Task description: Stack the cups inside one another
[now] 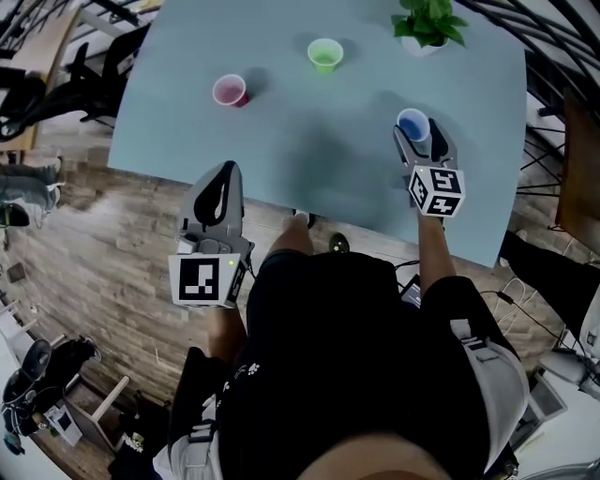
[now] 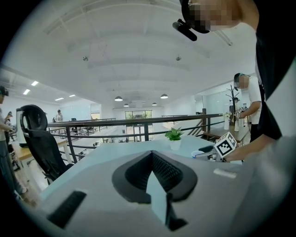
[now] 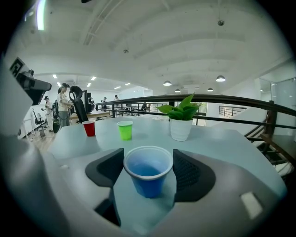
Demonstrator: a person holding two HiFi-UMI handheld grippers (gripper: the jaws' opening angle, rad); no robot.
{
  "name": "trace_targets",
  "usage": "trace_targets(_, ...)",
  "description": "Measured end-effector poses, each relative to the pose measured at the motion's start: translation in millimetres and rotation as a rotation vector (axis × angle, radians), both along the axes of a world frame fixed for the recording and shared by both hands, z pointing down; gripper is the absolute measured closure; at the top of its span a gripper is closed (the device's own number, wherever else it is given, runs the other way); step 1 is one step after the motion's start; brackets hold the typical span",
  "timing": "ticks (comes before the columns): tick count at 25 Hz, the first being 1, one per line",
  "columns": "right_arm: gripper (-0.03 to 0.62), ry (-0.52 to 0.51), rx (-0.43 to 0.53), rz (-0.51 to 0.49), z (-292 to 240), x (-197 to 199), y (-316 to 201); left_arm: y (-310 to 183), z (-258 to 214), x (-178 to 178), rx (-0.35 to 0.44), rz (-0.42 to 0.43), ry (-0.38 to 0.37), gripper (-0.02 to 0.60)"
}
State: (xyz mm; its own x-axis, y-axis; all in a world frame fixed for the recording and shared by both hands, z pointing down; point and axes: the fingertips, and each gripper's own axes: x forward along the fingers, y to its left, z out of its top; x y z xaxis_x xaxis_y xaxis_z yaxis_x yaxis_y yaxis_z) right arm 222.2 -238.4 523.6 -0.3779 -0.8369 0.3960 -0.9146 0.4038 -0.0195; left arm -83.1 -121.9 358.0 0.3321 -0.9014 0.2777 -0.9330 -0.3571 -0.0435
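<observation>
A blue cup [image 1: 413,122] stands upright on the pale blue table [image 1: 309,159] at its right side. My right gripper [image 1: 419,131] is around it. In the right gripper view the blue cup [image 3: 148,172] sits between the dark pads [image 3: 107,169], which flank its round, undented rim closely on both sides. Farther away stand a red cup [image 1: 230,90] [image 3: 89,128] at the left and a green cup [image 1: 325,54] [image 3: 125,130] at the middle back, each alone and upright. My left gripper [image 1: 225,172] [image 2: 151,155] hovers at the table's near edge, its tips together and holding nothing.
A potted plant [image 1: 428,23] [image 3: 180,121] stands at the table's far right corner, beyond the blue cup. The table's near edge [image 1: 281,202] runs just under my left gripper. A black railing [image 3: 222,99] lies behind the table, and an office chair [image 2: 39,139] stands to its left.
</observation>
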Motion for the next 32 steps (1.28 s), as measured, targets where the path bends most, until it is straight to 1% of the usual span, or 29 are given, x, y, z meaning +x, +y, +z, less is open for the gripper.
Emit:
trace_targets(5,0.258,-0.015,0.017,-0.027,-15,-9,-1,-7,-2,-3,0.012,-0.007,0.017,0.589)
trace_targets(15,0.258,-0.031,0.072,-0.107,-61,-46,-6,-19,-8,-19,0.039,-0.018,0.056,0.589)
trace_targets(20,0.258,-0.029,0.105,-0.162,-85,-70,-9,-26,-10,-33,0.06,-0.036,0.079,0.589)
trace_targets(24,0.258,-0.024,0.119,-0.218,-93,-92,-15,-34,-12,-43,0.086,-0.055,0.091,0.589)
trace_targets(32,0.258,-0.037,0.138,-0.316,-116,-140,-27,-46,-18,-65,0.102,-0.08,0.109,0.589)
